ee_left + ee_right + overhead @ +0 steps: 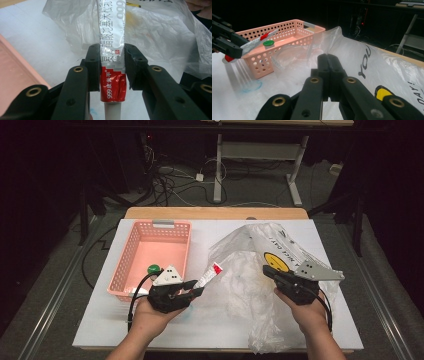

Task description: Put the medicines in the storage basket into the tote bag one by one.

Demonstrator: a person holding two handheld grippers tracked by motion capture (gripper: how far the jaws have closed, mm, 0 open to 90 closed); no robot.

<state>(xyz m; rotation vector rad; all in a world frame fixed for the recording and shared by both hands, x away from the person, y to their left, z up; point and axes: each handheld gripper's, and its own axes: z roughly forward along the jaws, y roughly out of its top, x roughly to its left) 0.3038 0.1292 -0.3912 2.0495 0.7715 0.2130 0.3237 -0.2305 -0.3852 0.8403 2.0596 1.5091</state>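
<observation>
Left gripper (pixel 112 62) fingers (pixel 91 66) pinching ointment tube (pixel 113 32); right gripper (pixel 328 75) fingers (pixel 337 75) pressed together on plastic bag (pixel 250 270), beside pink basket (pixel 131 251).

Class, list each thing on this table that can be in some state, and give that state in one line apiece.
Left gripper: shut on the tube.
Tube: held by its red end, off the table.
Right gripper: shut, pinching the plastic bag.
Plastic bag: crumpled, partly lifted at the right gripper.
Basket: upright, holding a green-capped item.
</observation>
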